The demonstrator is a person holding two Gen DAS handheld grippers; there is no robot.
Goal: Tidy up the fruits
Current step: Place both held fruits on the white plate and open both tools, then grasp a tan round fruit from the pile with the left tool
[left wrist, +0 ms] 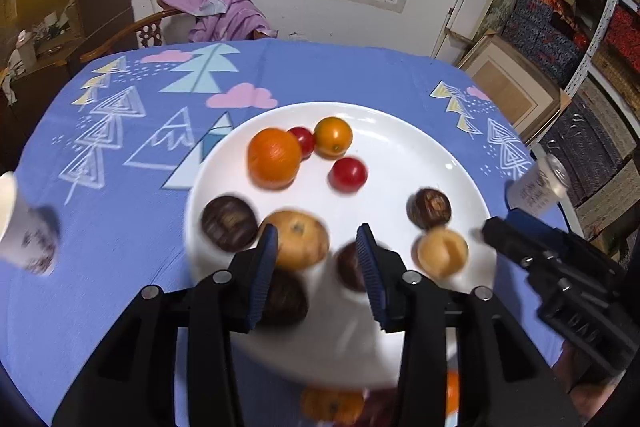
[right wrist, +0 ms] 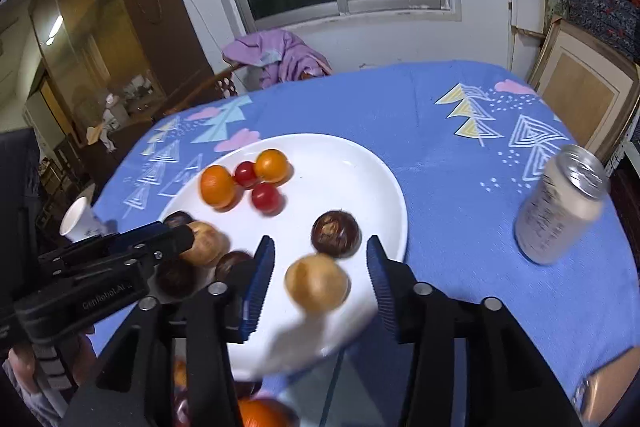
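Fruits lie loose on the white plate [left wrist: 400, 147] at the centre of the tabletop [right wrist: 460, 131]: an orange [left wrist: 274, 158], a smaller orange fruit [left wrist: 333, 137], two red cherry tomatoes [left wrist: 348, 174], several dark brown round fruits [left wrist: 229, 223] and two tan ones [left wrist: 298, 239]. Left tongs [left wrist: 318, 247] stand released over the plate's near edge with a tan fruit between the pads but not pressed. Right tongs [right wrist: 320, 259] likewise stand released around the other tan fruit [right wrist: 317, 283], holding nothing. Risk: every item is round and smooth-skinned on a glazed, slick plate, so an off-centre closure is likely to squirt a fruit sideways into its neighbours or over the shallow rim. Tomatoes are thin-skinned and may split under firm pressure. Both tongs work close together, so a collision is possible. A metal can [right wrist: 560, 203] and a paper cup [right wrist: 80, 221] stand on the cloth near the plate and could be knocked over by a wide sweep. Ribbed blue pads should aid grip.
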